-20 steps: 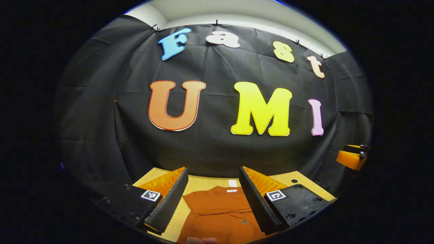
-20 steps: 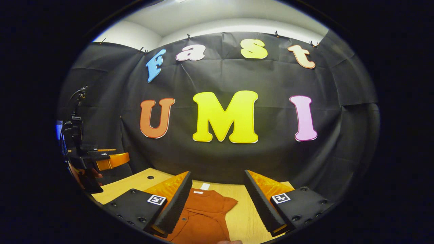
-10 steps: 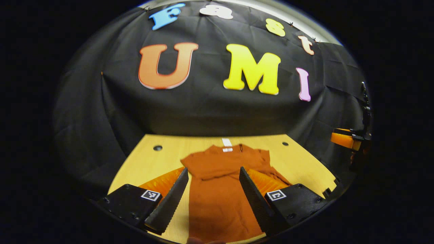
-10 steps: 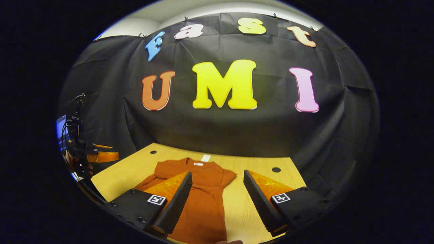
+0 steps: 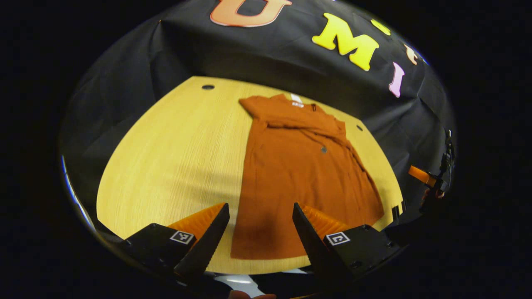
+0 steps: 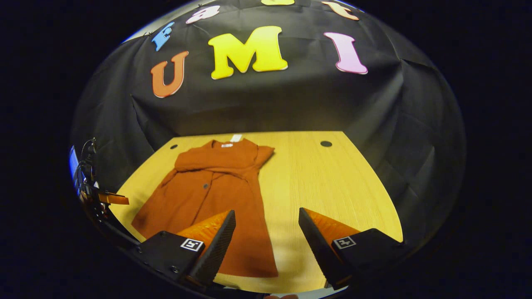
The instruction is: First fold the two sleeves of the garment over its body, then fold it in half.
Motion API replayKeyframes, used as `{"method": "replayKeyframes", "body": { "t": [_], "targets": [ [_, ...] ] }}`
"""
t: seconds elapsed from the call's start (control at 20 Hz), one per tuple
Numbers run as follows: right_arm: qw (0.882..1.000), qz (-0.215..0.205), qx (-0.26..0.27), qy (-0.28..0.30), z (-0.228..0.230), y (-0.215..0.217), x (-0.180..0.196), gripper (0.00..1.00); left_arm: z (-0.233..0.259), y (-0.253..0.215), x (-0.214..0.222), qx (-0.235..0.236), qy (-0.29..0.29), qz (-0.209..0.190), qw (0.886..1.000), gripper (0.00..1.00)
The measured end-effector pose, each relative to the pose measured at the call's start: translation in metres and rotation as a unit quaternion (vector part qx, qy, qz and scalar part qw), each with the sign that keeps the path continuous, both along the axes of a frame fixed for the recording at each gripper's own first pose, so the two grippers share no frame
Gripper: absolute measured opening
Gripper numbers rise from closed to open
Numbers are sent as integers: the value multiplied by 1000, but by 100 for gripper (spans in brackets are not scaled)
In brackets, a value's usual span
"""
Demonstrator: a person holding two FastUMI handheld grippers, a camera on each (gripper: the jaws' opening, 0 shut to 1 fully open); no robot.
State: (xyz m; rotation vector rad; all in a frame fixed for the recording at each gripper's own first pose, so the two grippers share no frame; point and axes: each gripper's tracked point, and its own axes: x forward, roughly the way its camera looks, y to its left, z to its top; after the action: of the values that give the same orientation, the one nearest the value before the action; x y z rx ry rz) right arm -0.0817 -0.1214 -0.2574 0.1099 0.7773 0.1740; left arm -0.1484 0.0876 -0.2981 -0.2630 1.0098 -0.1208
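Garment (image 5: 303,174) flat on worktop (image 5: 174,153) | your left gripper (image 5: 259,232) fingers spread, empty | your right gripper (image 6: 266,238) fingers spread, empty

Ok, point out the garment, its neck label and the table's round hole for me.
garment (image 6: 224,195): right gripper view, middle of its body.
neck label (image 6: 227,145): right gripper view, white tag at the collar.
round hole (image 6: 326,143): right gripper view, far right of the table top.

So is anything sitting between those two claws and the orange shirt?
Nothing visible. The orange shirt lies flat on the wooden table, and both the left claw and right claw are open above its hem with only air between.
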Motion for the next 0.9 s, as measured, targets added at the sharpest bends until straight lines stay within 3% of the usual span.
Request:
{"method": "replayKeyframes", "body": {
  "t": [0.05, 0.1, 0.3, 0.5, 0.55, 0.6, 0.65, 0.8, 0.85, 0.9],
  "targets": [
    [1000, -1, -3, 14, -12, -5, -8, 93, -7, 3, -13, 1, 15, -1, 1000, 99],
    [1000, -4, -5, 29, -29, -6, -17, 97, -11, 6, -20, 6, 24, -3, 1000, 99],
    [996, -11, -13, 83, -70, -14, -49, 98, -28, 4, -38, -9, 47, -9, 999, 99],
    [993, -15, -7, 113, -99, -4, -65, 94, -38, -2, -48, -16, 64, -16, 998, 99],
    [993, -18, -7, 120, -106, -4, -68, 98, -40, -3, -49, -10, 70, -15, 997, 99],
    [992, -20, -10, 124, -111, -4, -70, 94, -40, -4, -47, -3, 64, -19, 998, 100],
    [991, -22, -16, 129, -117, -6, -70, 98, -42, -6, -49, 3, 65, -24, 998, 98],
    [987, -9, -23, 159, -132, 2, -86, 98, -43, -11, -40, 1, 64, -12, 998, 99],
    [987, 3, -34, 157, -133, 3, -87, 94, -42, -13, -41, -1, 64, -8, 998, 99],
    [986, 13, -35, 160, -133, 7, -88, 99, -43, -15, -42, 0, 66, -5, 998, 99]
  ]
}}
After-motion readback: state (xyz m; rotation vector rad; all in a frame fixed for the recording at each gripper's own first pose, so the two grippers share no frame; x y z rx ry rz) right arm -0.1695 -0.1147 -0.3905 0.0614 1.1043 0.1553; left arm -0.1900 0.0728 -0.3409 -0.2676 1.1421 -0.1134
